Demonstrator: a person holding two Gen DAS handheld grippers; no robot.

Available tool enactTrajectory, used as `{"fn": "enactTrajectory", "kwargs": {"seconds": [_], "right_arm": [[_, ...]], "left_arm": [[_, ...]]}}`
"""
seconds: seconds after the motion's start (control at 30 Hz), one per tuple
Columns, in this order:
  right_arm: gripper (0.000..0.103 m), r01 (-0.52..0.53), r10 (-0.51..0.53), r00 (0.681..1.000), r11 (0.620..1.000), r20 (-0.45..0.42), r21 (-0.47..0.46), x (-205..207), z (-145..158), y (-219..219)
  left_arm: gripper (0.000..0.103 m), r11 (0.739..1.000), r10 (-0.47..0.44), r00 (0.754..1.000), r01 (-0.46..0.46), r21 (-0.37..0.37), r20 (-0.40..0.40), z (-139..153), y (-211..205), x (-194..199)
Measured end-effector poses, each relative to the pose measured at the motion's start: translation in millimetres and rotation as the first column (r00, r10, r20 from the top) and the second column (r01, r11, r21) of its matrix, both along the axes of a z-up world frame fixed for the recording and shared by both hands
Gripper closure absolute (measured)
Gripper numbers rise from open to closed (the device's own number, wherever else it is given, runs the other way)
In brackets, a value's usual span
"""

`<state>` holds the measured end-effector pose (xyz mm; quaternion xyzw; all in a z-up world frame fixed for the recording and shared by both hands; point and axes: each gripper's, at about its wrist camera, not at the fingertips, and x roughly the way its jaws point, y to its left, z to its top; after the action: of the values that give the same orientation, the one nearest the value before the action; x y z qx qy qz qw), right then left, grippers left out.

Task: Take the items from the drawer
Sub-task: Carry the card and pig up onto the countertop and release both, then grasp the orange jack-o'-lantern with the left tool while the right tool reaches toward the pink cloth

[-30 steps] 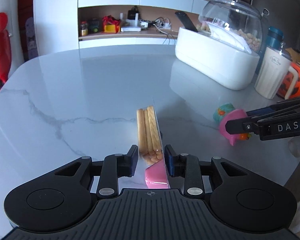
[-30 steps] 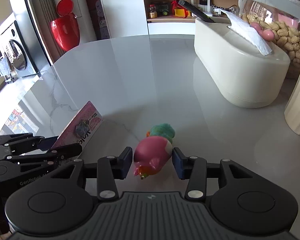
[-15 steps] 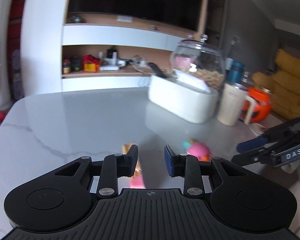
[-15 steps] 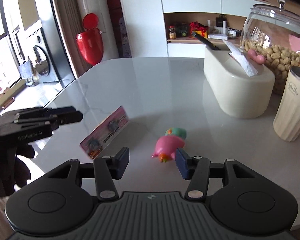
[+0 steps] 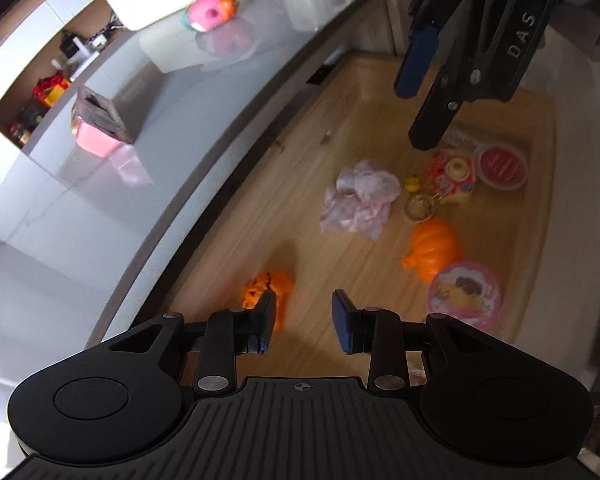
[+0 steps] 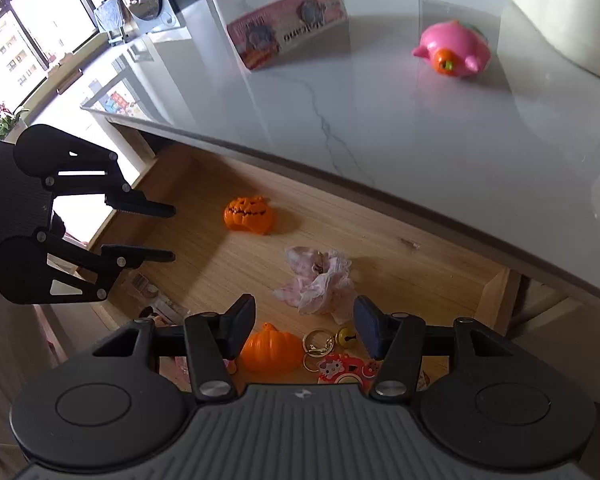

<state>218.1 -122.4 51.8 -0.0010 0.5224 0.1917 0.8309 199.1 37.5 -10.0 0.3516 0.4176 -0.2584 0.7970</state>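
Wood lines the open drawer (image 6: 420,272), which sits pulled out from under a pale marble-look table top (image 6: 380,120). Both grippers hang above it with nothing between their fingers. The left gripper (image 5: 303,316) has its jaws apart; just beside its left finger lies a flat orange jack-o'-lantern (image 5: 266,286), partly covered by that finger. Ahead and to the right of those jaws lie a crumpled pink cloth (image 5: 360,200), a round orange pumpkin (image 5: 434,250) and a pink round lid (image 5: 466,294), all smeared by motion blur. The right gripper (image 6: 304,326) also has its jaws spread wide; in its view the pumpkin (image 6: 270,350) sits just inside its left finger, with key rings and a small yellow bell (image 6: 346,336) between the fingers and the cloth (image 6: 316,280) just ahead. A cartoon sticker pack (image 6: 346,368) is half cut off by the gripper body.

On the table top beyond the jaws rest a pink pig toy (image 6: 454,50) and a pink snack box (image 6: 288,24), well apart from each other. A white container (image 6: 560,12) is cut off at the upper right edge. Bright windows (image 6: 32,28) fill the far left of the room. Small items at the drawer's near left corner are too dim to name.
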Motion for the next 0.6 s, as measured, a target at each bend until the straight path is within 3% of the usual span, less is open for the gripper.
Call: {"fn": "enactTrajectory", "kwargs": {"seconds": [0.17, 0.27, 0.47, 0.6], "right_arm": [[0.048, -0.035, 0.035, 0.999, 0.992, 0.005, -0.120, -2, -15, 11], [0.048, -0.060, 0.061, 0.998, 0.991, 0.002, -0.122, -2, -15, 13], [0.048, -0.089, 0.088, 0.996, 0.989, -0.017, -0.120, 2, -17, 19], [0.048, -0.119, 0.119, 0.993, 0.981, -0.010, -0.154, 5, -22, 30]], "left_arm": [[0.067, 0.997, 0.027, 0.999, -0.030, 0.077, 0.038, -33, -1, 20], [0.067, 0.992, 0.049, 0.996, -0.057, 0.108, 0.075, -49, -3, 29], [0.069, 0.993, 0.110, 0.993, -0.111, 0.040, 0.036, -64, 3, 48], [0.061, 0.989, 0.146, 0.989, -0.146, -0.006, 0.005, -70, 9, 55]]}}
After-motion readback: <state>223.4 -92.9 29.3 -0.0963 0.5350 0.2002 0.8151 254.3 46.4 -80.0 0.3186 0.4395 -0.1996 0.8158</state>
